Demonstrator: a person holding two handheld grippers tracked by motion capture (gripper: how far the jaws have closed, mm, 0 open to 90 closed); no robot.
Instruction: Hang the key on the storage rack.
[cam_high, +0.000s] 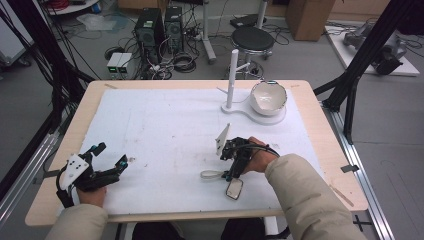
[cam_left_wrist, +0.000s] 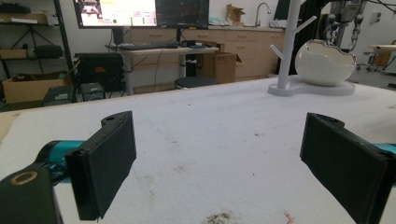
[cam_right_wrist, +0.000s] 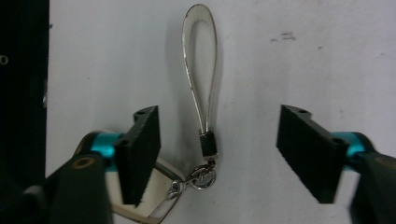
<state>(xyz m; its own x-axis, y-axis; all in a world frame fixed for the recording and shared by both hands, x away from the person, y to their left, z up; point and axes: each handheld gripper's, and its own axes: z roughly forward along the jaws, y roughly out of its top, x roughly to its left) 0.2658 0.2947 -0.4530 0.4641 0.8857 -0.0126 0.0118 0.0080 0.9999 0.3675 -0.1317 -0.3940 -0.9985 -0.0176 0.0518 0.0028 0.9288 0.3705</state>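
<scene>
A keychain lies on the white mat near the table's front: a pale strap loop (cam_high: 210, 174), a metal clasp and a small framed tag (cam_high: 234, 189). My right gripper (cam_high: 231, 172) points down over it. In the right gripper view the strap loop (cam_right_wrist: 200, 60) and its black ferrule lie between the jaws of my right gripper (cam_right_wrist: 217, 149), which stand apart and touch neither. The clasp (cam_right_wrist: 198, 179) and the tag (cam_right_wrist: 154, 196) sit by the left jaw. At the front left, my left gripper (cam_high: 111, 154) rests low over the mat, open and holding nothing (cam_left_wrist: 217, 154).
A white peg stand (cam_high: 232, 75) rises at the back right of the mat on a flat base (cam_high: 260, 119), which also bears a white bowl (cam_high: 268, 97). A black strip (cam_right_wrist: 23, 93) runs along the left of the right gripper view. Stool and computers stand on the floor beyond.
</scene>
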